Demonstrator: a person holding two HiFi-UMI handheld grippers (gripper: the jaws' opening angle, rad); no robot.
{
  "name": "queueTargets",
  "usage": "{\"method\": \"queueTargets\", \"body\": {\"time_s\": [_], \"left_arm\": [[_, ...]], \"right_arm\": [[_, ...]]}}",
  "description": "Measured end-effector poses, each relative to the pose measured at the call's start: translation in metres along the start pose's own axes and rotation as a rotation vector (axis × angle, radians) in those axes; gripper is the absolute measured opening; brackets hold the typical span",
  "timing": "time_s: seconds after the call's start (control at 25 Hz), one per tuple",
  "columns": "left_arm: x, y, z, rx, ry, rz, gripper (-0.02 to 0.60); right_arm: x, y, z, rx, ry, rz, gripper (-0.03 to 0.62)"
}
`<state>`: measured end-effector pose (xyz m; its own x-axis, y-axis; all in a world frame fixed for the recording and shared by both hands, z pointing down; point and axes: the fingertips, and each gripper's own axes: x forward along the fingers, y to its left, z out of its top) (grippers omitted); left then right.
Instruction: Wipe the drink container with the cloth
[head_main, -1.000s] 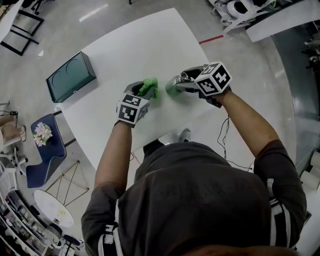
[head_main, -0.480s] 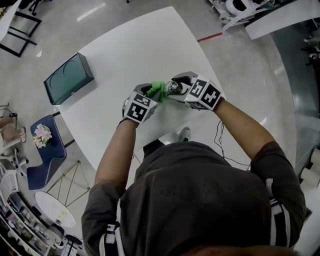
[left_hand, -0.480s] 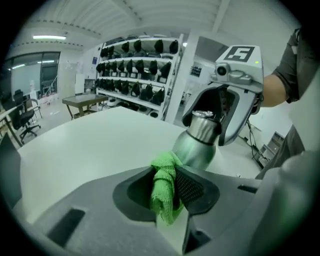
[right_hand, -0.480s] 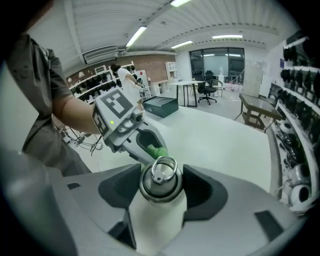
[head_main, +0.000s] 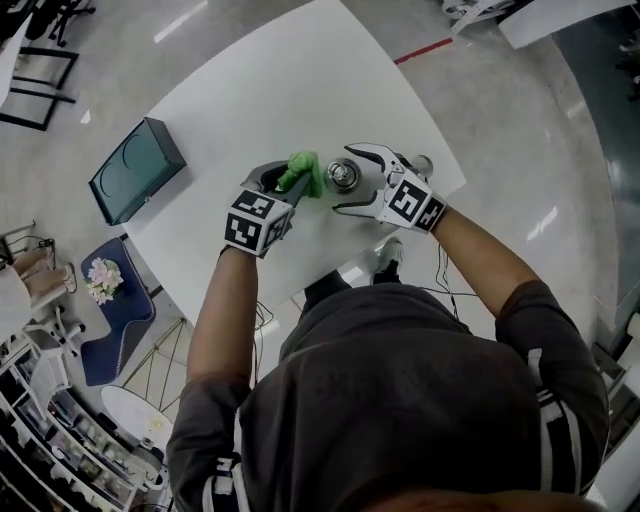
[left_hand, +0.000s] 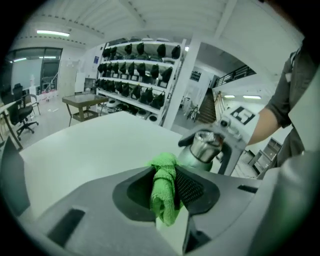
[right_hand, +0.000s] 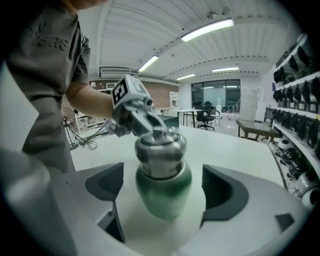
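The left gripper (left_hand: 168, 189) pinches the green cloth (left_hand: 163, 172), apparently against the drink container (right_hand: 163, 175). The right gripper (right_hand: 162, 192) has just been opening its jaws, which stand spread around the container without touching it.

The cloth (left_hand: 162, 175) in my left gripper (left_hand: 165, 194) was green, nubbly woven fabric, pinched against a dark, ribbed, matt pad (left_hand: 192, 189) in a grey matt plastic shell. The bottle (right_hand: 162, 187) had a smooth green body and a shiny metal cap. The table (head_main: 300, 90) was white and smooth.
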<state>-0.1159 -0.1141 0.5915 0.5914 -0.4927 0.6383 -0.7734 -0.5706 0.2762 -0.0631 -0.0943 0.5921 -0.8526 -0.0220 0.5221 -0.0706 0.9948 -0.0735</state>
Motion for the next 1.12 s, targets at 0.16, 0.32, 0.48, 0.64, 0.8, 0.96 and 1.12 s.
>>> {"method": "queueTargets", "body": {"time_s": [0.16,0.32,0.48,0.64,0.8,0.96,1.12], "left_arm": [[-0.029,-0.029,0.055,0.116,-0.092,-0.101,0.100],[-0.018,-0.078,0.085,0.393,-0.011,-0.179,0.100],[0.014,-0.093,0.080,0.518,0.102,-0.165,0.101],[0.033,-0.096,0.091,0.554,0.138,-0.109,0.103],[0.036,-0.081,0.096,0.394,0.111,-0.143,0.104],[0.035,-0.051,0.094,0.177,0.080,-0.202,0.104],[0.031,-0.026,0.086,0.058,0.061,-0.217,0.103]], "right_arm": [[0.025,-0.006,-0.028,-0.008,0.008,-0.035,0.464],[0.031,-0.010,-0.023,-0.026,-0.032,-0.048,0.377],[0.030,-0.008,-0.024,-0.043,-0.015,-0.040,0.373],[0.026,-0.008,-0.023,-0.056,-0.002,-0.040,0.373],[0.026,-0.007,-0.022,-0.053,-0.006,-0.045,0.373],[0.027,-0.007,-0.022,-0.055,-0.013,-0.045,0.373],[0.027,-0.006,-0.022,-0.053,-0.012,-0.045,0.373]]}}
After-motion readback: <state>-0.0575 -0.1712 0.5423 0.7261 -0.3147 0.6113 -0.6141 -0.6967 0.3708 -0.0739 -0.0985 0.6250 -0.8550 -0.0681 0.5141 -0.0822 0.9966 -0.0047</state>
